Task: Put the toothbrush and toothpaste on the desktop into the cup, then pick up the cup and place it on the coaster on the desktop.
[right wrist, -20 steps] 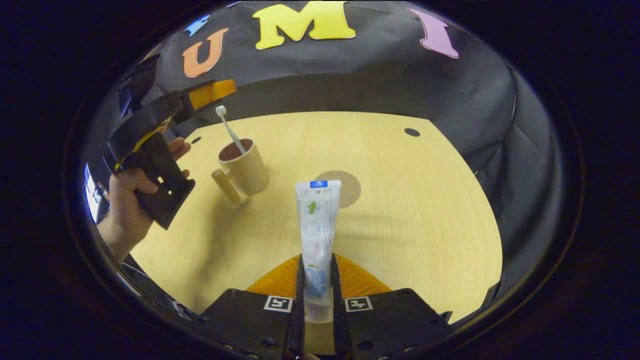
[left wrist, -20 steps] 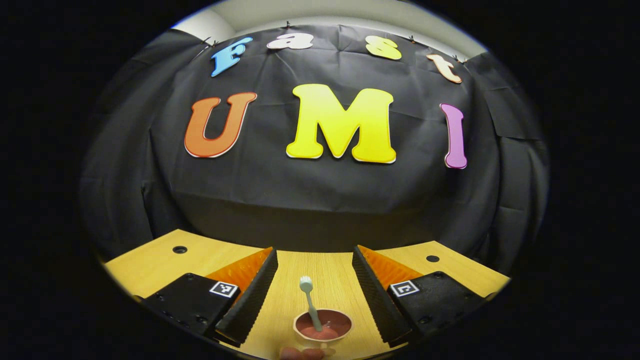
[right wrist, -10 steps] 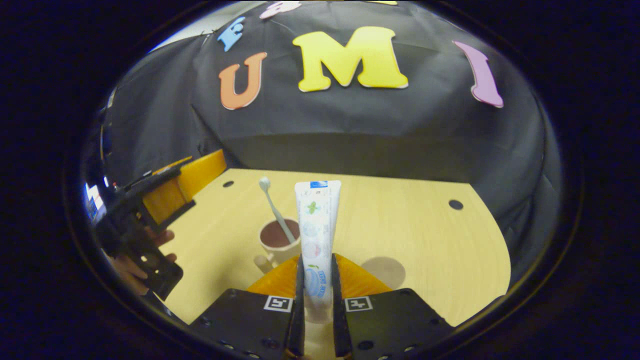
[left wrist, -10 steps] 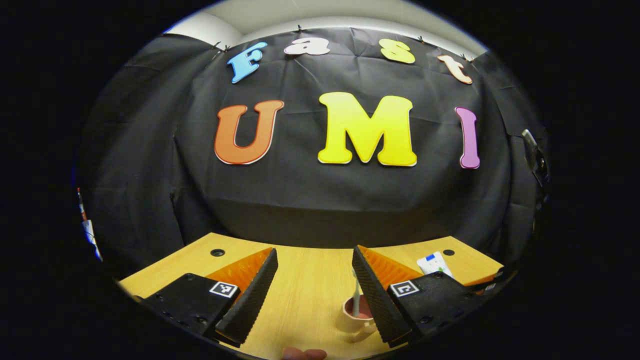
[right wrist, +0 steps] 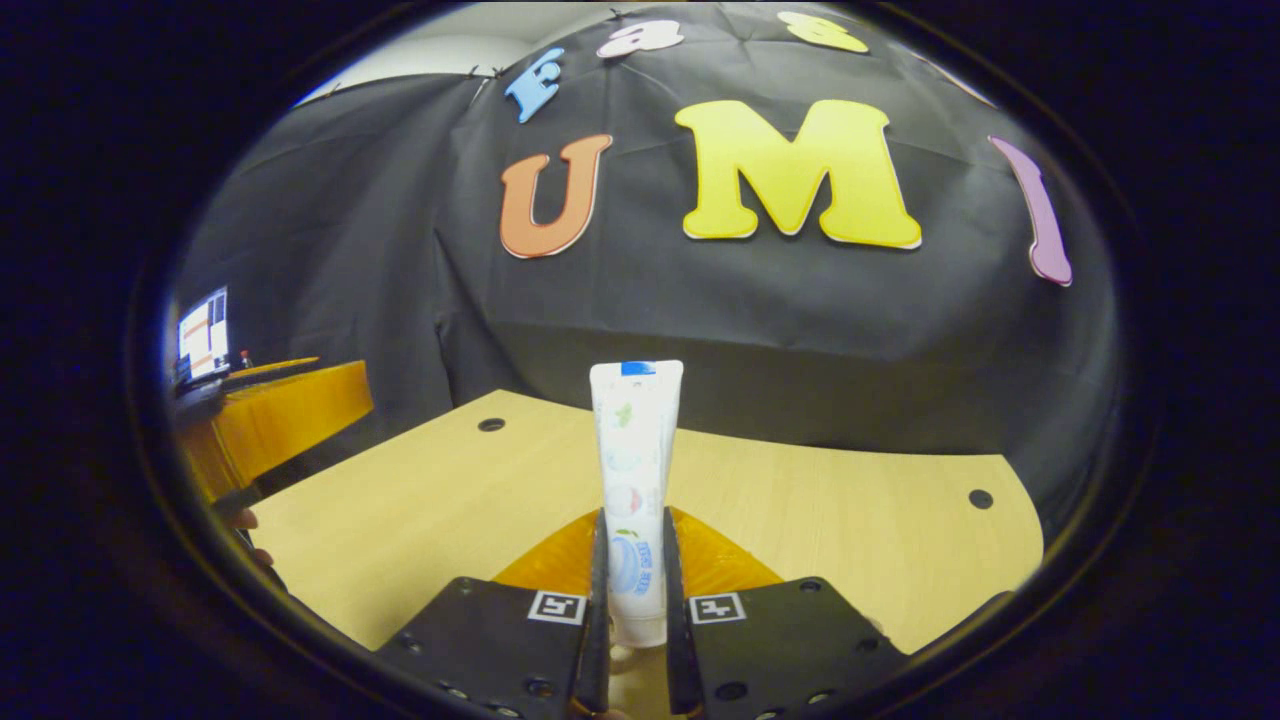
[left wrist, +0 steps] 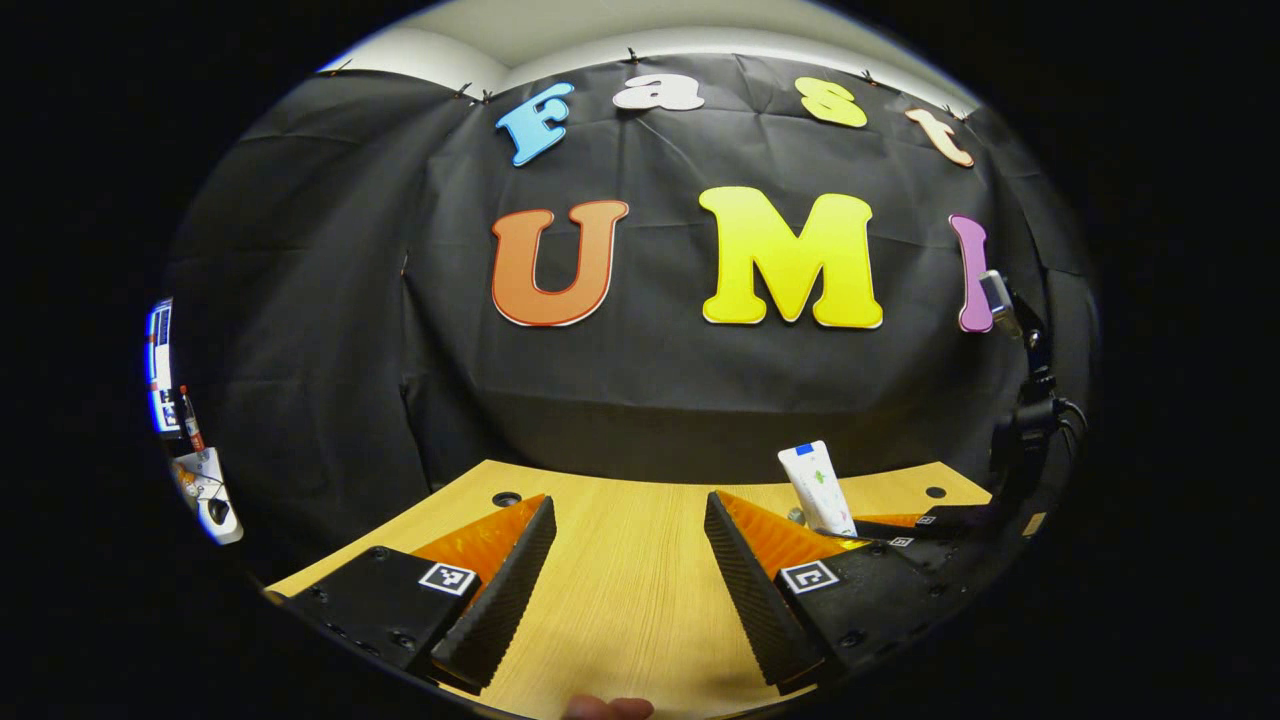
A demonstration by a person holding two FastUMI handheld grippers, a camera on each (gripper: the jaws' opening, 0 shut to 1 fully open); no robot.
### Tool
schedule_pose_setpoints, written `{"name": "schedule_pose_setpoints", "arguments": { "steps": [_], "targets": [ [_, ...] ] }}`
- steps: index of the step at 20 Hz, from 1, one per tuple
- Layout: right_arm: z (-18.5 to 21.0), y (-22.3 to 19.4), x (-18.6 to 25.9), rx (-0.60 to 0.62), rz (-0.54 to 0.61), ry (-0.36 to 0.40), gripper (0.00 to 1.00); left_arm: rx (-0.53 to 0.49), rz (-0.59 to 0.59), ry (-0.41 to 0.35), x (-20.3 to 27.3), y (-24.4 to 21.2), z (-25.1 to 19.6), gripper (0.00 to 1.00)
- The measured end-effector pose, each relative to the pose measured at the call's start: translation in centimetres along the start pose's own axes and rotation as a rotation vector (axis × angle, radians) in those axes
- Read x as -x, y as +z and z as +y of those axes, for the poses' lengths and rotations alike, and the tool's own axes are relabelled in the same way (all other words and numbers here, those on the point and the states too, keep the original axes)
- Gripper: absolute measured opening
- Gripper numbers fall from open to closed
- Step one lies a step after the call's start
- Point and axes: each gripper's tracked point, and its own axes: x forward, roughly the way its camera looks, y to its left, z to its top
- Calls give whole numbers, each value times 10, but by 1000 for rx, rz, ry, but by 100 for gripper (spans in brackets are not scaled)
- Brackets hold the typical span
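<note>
My right gripper (right wrist: 634,530) is shut on the lower end of a white toothpaste tube (right wrist: 635,450), which stands upright above the pale wooden desk (right wrist: 420,520). In the left gripper view the same tube (left wrist: 820,488) sticks up from the right gripper (left wrist: 905,528) at the right, just past my own right finger. My left gripper (left wrist: 628,520) is open above bare desk (left wrist: 620,590), with nothing between its fingers. The left gripper (right wrist: 275,410) also appears at the left edge of the right gripper view, with a fingertip of the hand holding it (right wrist: 247,521) below it.
Small round holes sit in the desk near its far corners (right wrist: 491,424) (right wrist: 981,498) (left wrist: 506,498). The black cloth wall rises right behind the desk's far edge. A lit screen (right wrist: 203,335) and some clutter (left wrist: 205,480) stand off to the left, beyond the booth.
The left gripper swung left, so the cup with the toothbrush slid right and behind its finger. The right gripper rose and came in with the tube, and the cup passed under it.
</note>
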Motion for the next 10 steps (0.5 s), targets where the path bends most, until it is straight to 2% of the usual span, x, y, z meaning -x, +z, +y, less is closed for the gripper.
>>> {"name": "schedule_pose_setpoints", "arguments": {
  "steps": [10],
  "targets": [
    [-3, -4, -23, -18, -15, 8, 25, 24, 45, 24, 1, -7, 6, 95]
  ]
}}
